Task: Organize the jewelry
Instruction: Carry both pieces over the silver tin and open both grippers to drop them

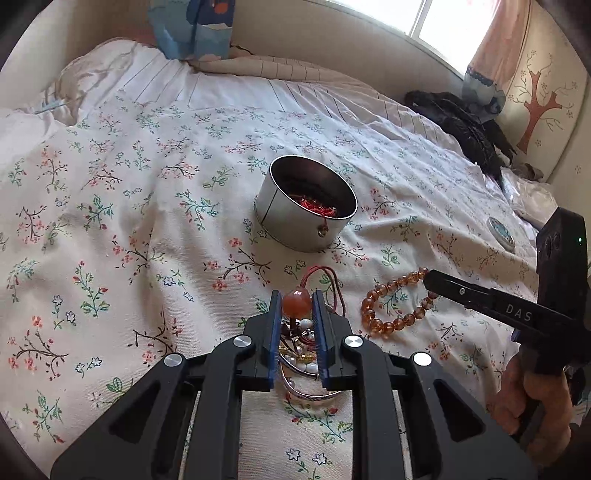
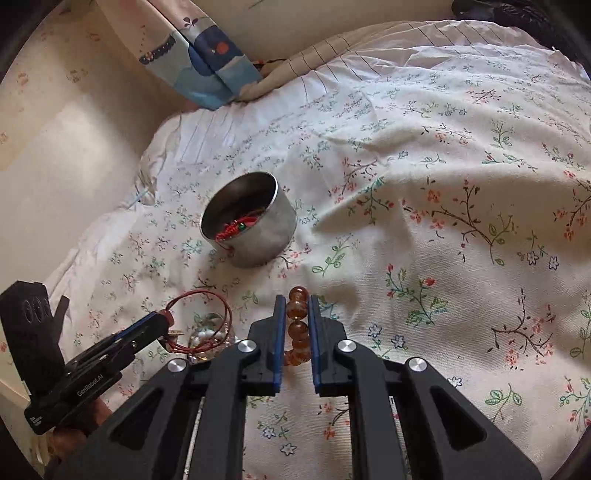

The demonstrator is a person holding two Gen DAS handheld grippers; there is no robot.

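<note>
A round silver tin (image 1: pixel 306 206) stands open on the floral bedsheet with red cord jewelry inside; it also shows in the right wrist view (image 2: pixel 251 221). My left gripper (image 1: pixel 297 301) is shut on the orange bead pendant (image 1: pixel 295 302) of a red cord necklace (image 1: pixel 328 280), above a pile of pearls and bangles (image 1: pixel 303 365). My right gripper (image 2: pixel 297 301) is shut on an amber bead bracelet (image 2: pixel 298 325), which lies on the sheet in the left wrist view (image 1: pixel 395 306). The right gripper (image 1: pixel 430 278) reaches in from the right there.
A small round tin lid (image 1: pixel 500 232) lies on the sheet at the right. Dark clothing (image 1: pixel 461 125) is heaped by the headboard. A blue patterned pillow (image 1: pixel 192 29) leans against the far wall. Rumpled floral sheet spreads all around.
</note>
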